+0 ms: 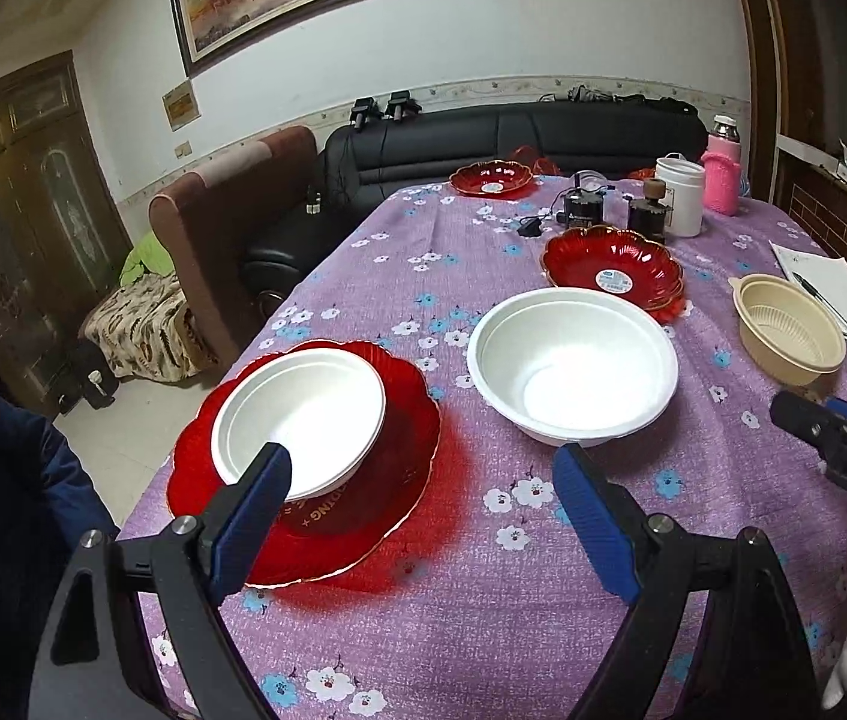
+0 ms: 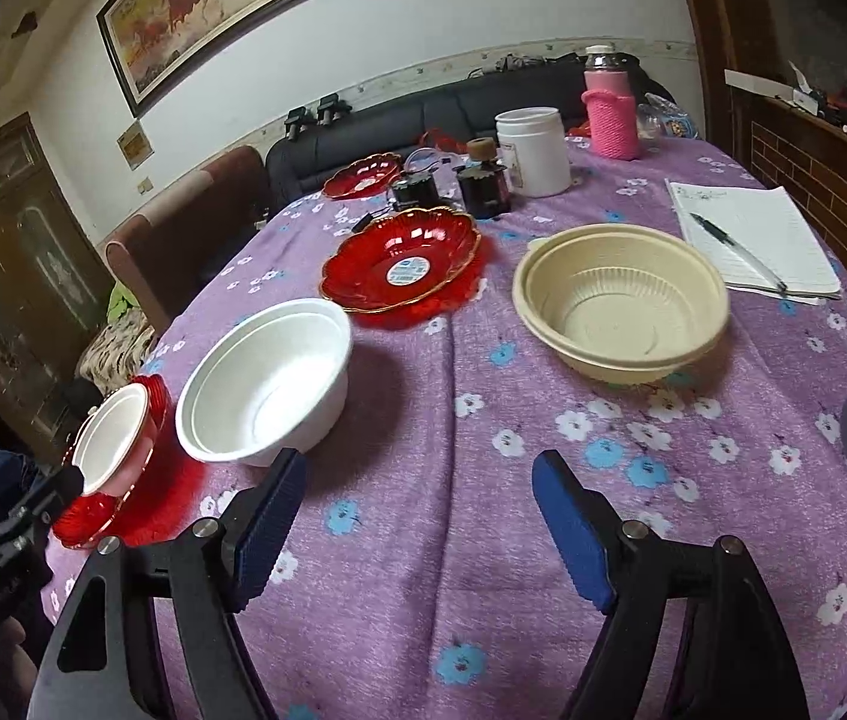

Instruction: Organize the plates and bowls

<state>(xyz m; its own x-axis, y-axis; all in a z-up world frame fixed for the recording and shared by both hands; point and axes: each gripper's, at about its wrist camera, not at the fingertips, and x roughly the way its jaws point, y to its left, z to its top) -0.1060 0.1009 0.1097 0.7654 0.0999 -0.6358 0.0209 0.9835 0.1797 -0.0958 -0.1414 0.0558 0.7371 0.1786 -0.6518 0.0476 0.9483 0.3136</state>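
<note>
Both my grippers are wide open, holding nothing: left gripper (image 1: 423,474) has the small white bowl (image 1: 299,414) on its red plate (image 1: 375,516) ahead-left, right gripper (image 2: 420,483) has the big white bowl (image 2: 264,381) ahead-left.

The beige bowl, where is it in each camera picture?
Left wrist view: the beige bowl sits far right, beside the notepad.
Right wrist view: the beige bowl sits right of centre, big and close.
Shared landmark: the red plate with the sticker, to its left.
</note>
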